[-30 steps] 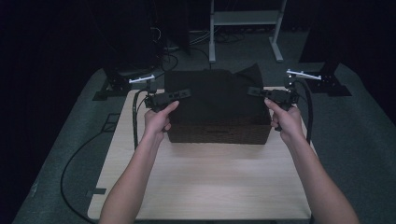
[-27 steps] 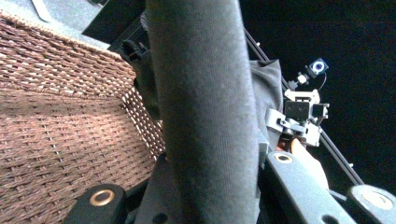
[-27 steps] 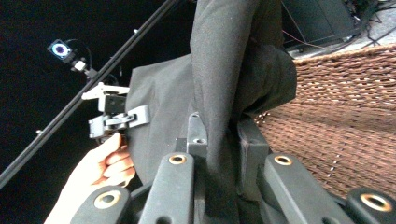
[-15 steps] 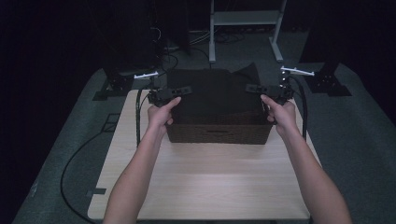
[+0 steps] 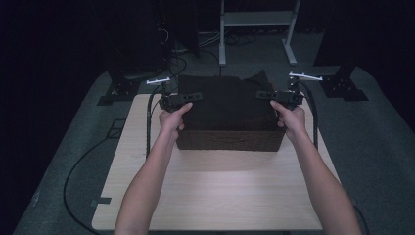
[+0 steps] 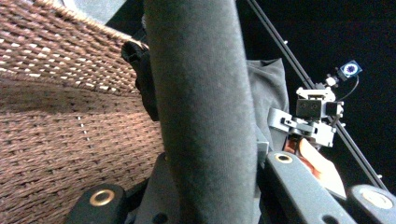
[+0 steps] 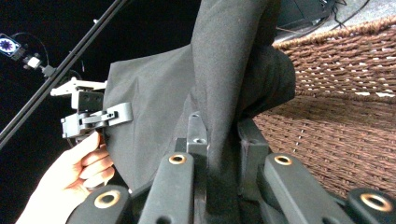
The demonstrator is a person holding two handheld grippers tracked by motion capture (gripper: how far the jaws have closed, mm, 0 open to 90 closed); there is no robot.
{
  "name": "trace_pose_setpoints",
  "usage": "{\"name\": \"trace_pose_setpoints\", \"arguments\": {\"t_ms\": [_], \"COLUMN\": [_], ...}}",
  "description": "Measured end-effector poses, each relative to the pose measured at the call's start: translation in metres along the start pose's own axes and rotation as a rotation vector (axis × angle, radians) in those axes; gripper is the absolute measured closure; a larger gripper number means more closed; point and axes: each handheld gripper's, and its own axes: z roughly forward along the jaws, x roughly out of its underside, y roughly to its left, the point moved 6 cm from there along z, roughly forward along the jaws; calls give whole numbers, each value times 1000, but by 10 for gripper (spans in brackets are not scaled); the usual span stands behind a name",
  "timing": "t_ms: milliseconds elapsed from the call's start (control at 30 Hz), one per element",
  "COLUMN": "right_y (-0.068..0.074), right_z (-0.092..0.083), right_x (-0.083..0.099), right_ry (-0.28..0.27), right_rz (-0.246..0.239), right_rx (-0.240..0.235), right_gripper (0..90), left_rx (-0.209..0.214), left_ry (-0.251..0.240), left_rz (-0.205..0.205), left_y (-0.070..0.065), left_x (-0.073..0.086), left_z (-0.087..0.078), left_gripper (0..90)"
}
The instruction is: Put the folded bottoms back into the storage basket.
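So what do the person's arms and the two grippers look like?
Both forearms are bare, no sleeves. The left gripper and right gripper are black, each with a pale grey plate on top and a black cable looping down. Up close, the black jaws carry brass-coloured rivets.

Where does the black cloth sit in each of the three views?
High view: the black cloth is upper centre, stretched between both grippers over the wicker basket.
Left gripper view: a dark fold rises up the centre from the jaws.
Right gripper view: it fills the centre, rising from the jaws.
Shared landmark: the brown wicker basket.
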Motion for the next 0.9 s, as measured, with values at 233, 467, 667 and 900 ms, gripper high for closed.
{"name": "trace_pose_setpoints", "arguments": {"t_ms": [233,467,667,900], "right_y": [-10,-20,-28,-35], "right_z": [7,11,18,25], "right_x": [2,3,6,9], "right_ry": [16,22,47,64], "right_rz": [9,22,26,36], "right_rx": [23,46,81,99], "right_gripper": [784,784,784,784], "left_rx": [-16,-37,-64,-95], "left_ry": [10,18,30,40], "left_rz": [-11,-41,-50,-65], "left_y": [13,27,36,44], "left_x": [2,3,6,7], "left_z": [7,15,20,21], "left_gripper": [769,769,768,768]}}
